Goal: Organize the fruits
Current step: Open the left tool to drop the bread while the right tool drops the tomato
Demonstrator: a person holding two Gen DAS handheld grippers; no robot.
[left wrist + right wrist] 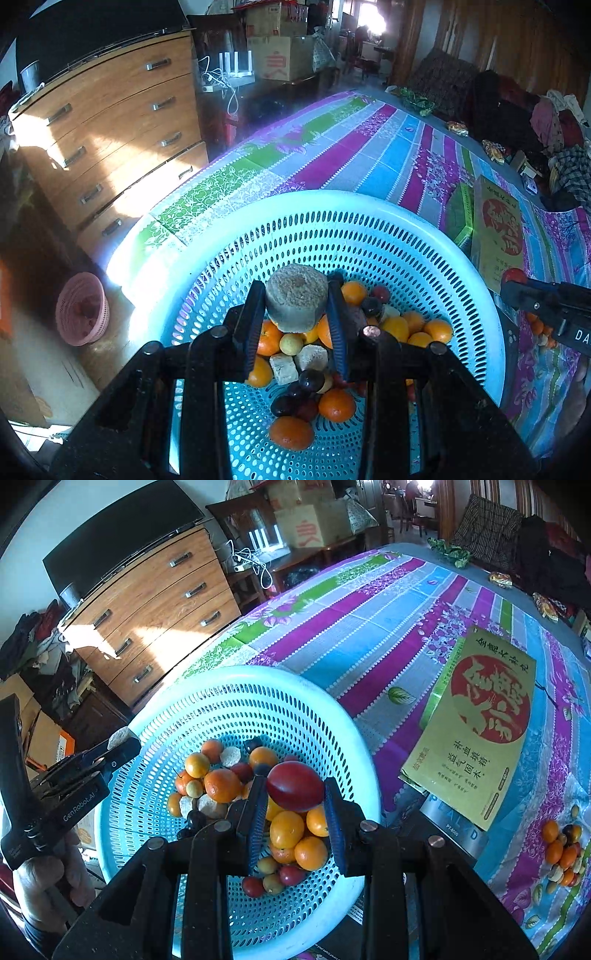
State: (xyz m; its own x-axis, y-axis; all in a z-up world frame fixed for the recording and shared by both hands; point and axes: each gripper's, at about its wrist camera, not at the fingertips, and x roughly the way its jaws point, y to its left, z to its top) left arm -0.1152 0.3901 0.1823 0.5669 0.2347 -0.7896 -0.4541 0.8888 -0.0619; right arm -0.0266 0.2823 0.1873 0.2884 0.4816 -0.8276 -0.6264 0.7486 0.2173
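Left wrist view shows the left gripper [296, 306] clamped on a greyish, grainy round cake with a dimpled top [296, 295], held over the pale blue perforated basket [369, 206]. In the right wrist view the right gripper [295, 794] pinches a smooth, dark red oval fruit [294, 785] above the same basket, where oranges [221, 784], small yellow fruits, dark plums and pale crumbly chunks already lie heaped. The step in hand looks like dropping both pieces in — best done low, over a bare patch of mesh, one release at a time, so nothing bounces off the pile or over the rim. A second small heap of fruit [563, 853] waits on the striped floral cloth [369, 627], well apart from the basket.
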